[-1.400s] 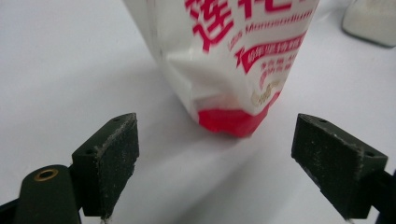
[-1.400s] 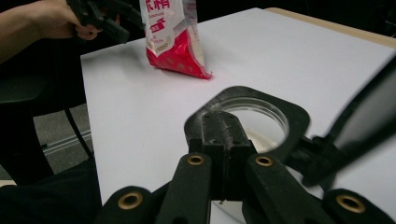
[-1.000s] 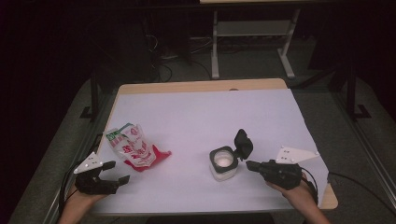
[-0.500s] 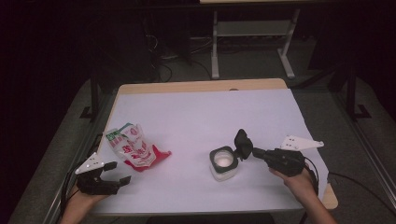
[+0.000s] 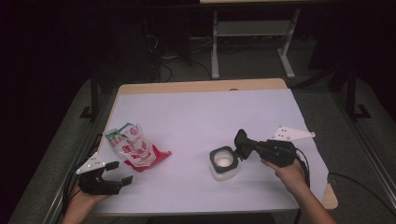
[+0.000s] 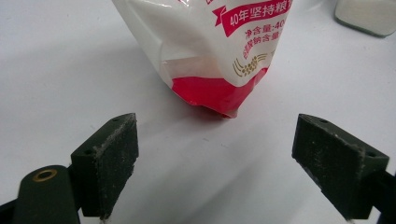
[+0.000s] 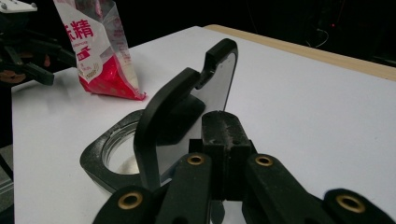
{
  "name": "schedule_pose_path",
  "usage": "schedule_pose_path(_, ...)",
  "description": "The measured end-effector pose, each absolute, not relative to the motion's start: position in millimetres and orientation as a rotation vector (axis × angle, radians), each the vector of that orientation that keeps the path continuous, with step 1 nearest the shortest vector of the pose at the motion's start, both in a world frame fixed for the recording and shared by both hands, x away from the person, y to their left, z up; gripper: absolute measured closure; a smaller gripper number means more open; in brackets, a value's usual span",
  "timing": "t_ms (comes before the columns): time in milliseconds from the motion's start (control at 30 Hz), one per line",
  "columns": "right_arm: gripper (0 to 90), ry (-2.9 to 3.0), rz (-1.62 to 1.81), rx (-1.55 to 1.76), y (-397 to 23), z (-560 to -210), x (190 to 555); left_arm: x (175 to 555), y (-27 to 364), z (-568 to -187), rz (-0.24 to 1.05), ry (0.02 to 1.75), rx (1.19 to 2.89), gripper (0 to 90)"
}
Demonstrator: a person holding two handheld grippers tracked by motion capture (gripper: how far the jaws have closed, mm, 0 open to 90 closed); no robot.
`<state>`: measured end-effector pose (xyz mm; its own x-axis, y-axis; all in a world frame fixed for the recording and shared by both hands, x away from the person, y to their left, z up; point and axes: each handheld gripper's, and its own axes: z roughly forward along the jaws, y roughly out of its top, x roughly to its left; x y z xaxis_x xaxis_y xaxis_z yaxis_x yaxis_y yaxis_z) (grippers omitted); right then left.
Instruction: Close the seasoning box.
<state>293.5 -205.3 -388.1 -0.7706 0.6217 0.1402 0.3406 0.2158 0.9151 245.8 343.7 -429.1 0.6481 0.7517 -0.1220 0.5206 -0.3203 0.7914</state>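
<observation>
A square clear jar [image 5: 223, 162] with a black rim holds white powder at the table's right middle. Its black-framed lid [image 5: 241, 140] stands raised at the jar's right edge, and my right gripper [image 5: 251, 147] is shut on it. In the right gripper view the jaws [image 7: 224, 135] pinch the lid [image 7: 187, 93] above the jar's rim [image 7: 105, 156]. A red and white bag [image 5: 133, 147] stands at the left. My left gripper [image 5: 117, 171] rests open just in front of the bag. In the left gripper view the bag [image 6: 210, 46] lies beyond the wide-apart fingertips [image 6: 109, 163].
White paper covers the table [image 5: 201, 107], whose wooden edge shows at the back. A corner of the jar [image 6: 366, 14] shows at the upper right of the left gripper view. The left gripper [image 7: 23, 44] shows at the upper left of the right gripper view.
My right hand has shifted toward the far side of the table, still holding the lid. The left gripper and the bag have stayed in place.
</observation>
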Motion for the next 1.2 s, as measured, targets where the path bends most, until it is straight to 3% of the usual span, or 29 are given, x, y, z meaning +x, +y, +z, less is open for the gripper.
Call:
schedule_pose_path(767,90.0,2.286,1.618,0.793,-180.0,-380.3,281.5,245.0,344.0,-429.6,0.336,0.979,2.001,14.2)
schedule_pose_path(1200,90.0,2.256,1.604,0.809,-188.7,-379.3,282.9,244.7,343.5,-428.6,0.328,0.974,1.999,14.3)
